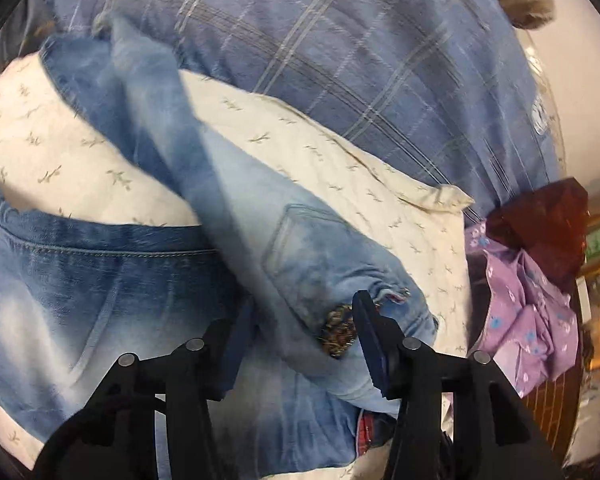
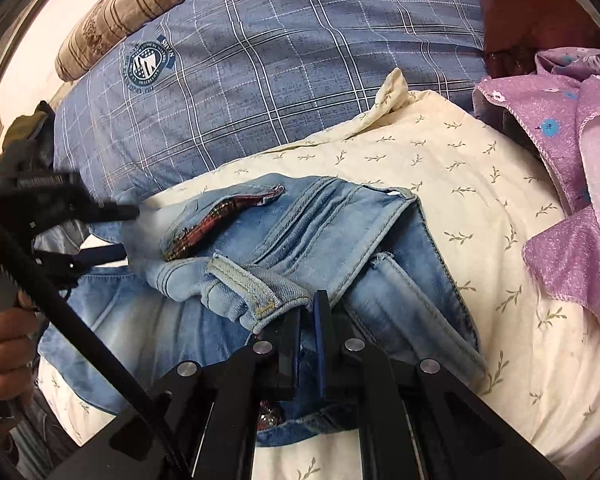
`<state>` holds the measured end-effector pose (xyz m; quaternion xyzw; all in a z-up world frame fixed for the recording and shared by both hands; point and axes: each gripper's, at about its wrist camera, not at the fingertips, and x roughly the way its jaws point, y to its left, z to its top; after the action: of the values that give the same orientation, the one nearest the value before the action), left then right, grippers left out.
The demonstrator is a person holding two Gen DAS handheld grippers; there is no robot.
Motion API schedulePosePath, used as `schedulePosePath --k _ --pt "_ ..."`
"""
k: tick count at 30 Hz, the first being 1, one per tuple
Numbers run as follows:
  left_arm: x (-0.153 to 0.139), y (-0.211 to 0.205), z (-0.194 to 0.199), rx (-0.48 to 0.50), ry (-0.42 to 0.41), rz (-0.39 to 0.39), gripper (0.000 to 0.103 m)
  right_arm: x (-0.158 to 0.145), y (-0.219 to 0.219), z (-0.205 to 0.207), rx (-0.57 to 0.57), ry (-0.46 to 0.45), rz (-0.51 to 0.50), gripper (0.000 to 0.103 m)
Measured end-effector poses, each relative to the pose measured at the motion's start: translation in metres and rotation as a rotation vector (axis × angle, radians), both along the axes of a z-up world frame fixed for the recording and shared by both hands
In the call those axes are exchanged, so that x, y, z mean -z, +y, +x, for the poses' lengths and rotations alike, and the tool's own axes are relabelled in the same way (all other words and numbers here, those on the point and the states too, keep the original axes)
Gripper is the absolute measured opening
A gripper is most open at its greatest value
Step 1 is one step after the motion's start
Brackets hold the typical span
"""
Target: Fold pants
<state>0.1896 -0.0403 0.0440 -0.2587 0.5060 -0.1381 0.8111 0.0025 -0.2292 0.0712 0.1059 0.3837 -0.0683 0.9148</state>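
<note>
Left tongs [image 1: 304,300] stand parted, astride a thick fold of the light-blue washed denim pants [image 1: 80,280], pads not seen pressing, so released as far as can be judged. Right tongs [image 2: 309,308] sit clenched nearly flat, apparently pinching a thin hemmed edge of the same pants at their near side. Seen from the right wrist, the pants lie bunched and partly doubled on the cream quilt with a small sprig print [image 2: 460,184], directly ahead of and under both tools, long axis running from far left, where the left tongs reach in, toward near right. Puts the left tongs at the left end of the bundle and the right tongs at its near middle edge, both touching or just beside the cloth. Probably calls for a fresh grip on the left before the bundle gets drawn out along that axis and laid over. Blue plaid bedcover [image 2: 280,80] beyond, purple flowered cloth [image 2: 572,160] far right, well apart from the pants.
</note>
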Motion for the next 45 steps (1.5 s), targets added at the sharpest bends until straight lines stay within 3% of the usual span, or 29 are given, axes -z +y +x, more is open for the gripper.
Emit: schedulePosePath --k 3,10,14,16,18,21,22,23,25,26,27,28,29,33,34,35,37,41,45 --pt "-0.003 -0.005 0.0 0.031 -0.01 0.01 0.054 -0.003 -0.002 -0.006 0.008 -0.018 0.028 0.006" --pt "-0.005 0.014 0.0 0.002 0.008 -0.009 0.058 -0.003 0.005 -0.011 0.0 -0.005 0.017 0.007" --pt "-0.007 0.01 0.012 0.003 0.002 0.003 0.065 -0.004 0.0 -0.013 0.013 -0.009 0.053 0.008" --pt "0.0 0.007 0.018 0.009 0.028 0.044 0.065 -0.003 -0.006 -0.014 0.037 -0.007 0.066 0.007" --pt "0.008 0.011 0.019 0.004 0.055 0.03 0.065 -0.001 -0.015 -0.015 0.061 -0.005 0.114 0.008" --pt "0.023 0.024 0.016 -0.016 0.067 -0.009 0.065 -0.001 -0.024 -0.025 0.075 -0.032 0.206 0.016" --pt "0.03 0.027 0.016 -0.028 0.076 -0.004 0.065 -0.002 -0.026 -0.031 0.078 -0.048 0.231 0.029" --pt "0.038 0.029 0.019 -0.036 0.089 -0.004 0.065 -0.003 -0.027 -0.038 0.082 -0.066 0.263 0.051" --pt "0.049 0.025 0.025 -0.026 0.117 -0.014 0.059 -0.002 -0.024 -0.044 0.069 -0.072 0.312 0.069" --pt "0.053 0.021 0.028 -0.01 0.115 -0.035 0.045 -0.001 -0.021 -0.043 0.042 -0.073 0.329 0.069" --pt "0.053 0.017 0.03 0.002 0.106 -0.037 0.024 0.0 -0.016 -0.041 0.019 -0.065 0.331 0.069" --pt "0.053 0.014 0.03 0.001 0.105 -0.013 0.014 0.002 -0.01 -0.036 -0.002 -0.051 0.325 0.069" --pt "0.054 0.014 0.03 -0.007 0.102 -0.004 0.011 0.007 -0.003 -0.029 -0.031 -0.032 0.333 0.071" --pt "0.046 0.017 0.017 -0.025 0.048 -0.028 0.003 0.034 0.009 0.004 -0.071 0.072 0.404 0.064" --pt "0.042 0.018 0.012 -0.023 0.031 -0.032 0.003 0.039 0.011 0.011 -0.07 0.098 0.406 0.05" --pt "0.039 0.02 0.008 -0.015 0.018 -0.04 0.003 0.041 0.013 0.016 -0.049 0.12 0.371 0.026" --pt "0.033 0.022 0.001 -0.003 0.002 -0.052 0.003 0.039 0.015 0.02 -0.035 0.147 0.323 0.022" --pt "0.024 0.023 -0.017 0.032 -0.022 -0.082 0.002 0.013 0.014 0.004 -0.048 0.087 0.311 0.011" --pt "0.007 0.033 -0.059 0.043 -0.066 -0.128 0.001 -0.007 0.006 -0.01 -0.061 0.048 0.301 0.01"
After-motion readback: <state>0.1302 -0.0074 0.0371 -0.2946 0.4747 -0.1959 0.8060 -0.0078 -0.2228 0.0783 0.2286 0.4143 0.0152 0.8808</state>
